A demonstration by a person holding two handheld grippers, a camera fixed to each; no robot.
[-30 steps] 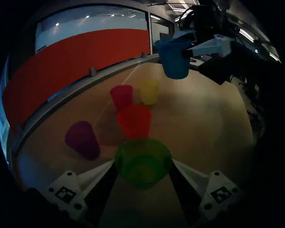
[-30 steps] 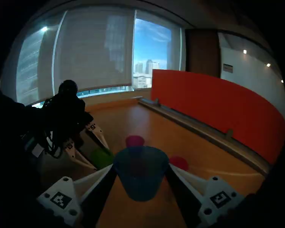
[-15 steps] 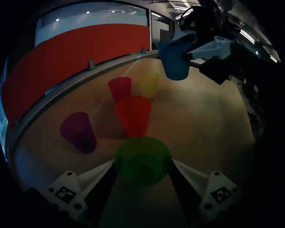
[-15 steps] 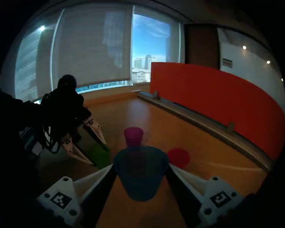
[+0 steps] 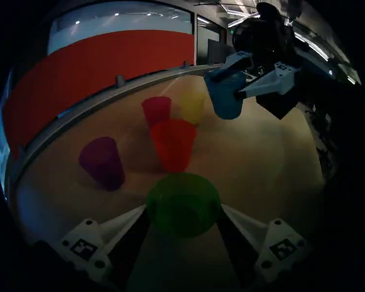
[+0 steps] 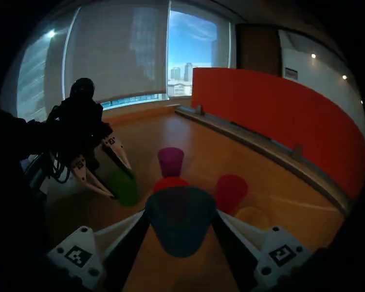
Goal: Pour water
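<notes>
Though dim throughout, readable enough in the left gripper view: clamped between both fingers of the left gripper (image 5: 183, 210), a green cup (image 5: 182, 194), jaws spread to about the cup's width and pressing its sides. Beyond it, upright on the wooden table (image 5: 260, 160): orange-red cup (image 5: 173, 143) nearest, pink cup (image 5: 156, 109) and yellow cup (image 5: 192, 104) side by side behind that, purple cup (image 5: 102, 160) off to the left, apart from the rest. Top right, raised clear of the table: a blue cup (image 5: 225, 97) pinched in the right gripper (image 5: 228, 80), one finger on each side, roughly upright, near the yellow cup and higher than it. Same grip seen close up in the right gripper view, blue cup wedged between both fingers, jaws partway open to the cup's width. Along the far edge of the table, red partition (image 5: 100, 68). In the right gripper view, bright window (image 6: 192, 53) past the table end. Cannot tell whether any water in either held cup.
</notes>
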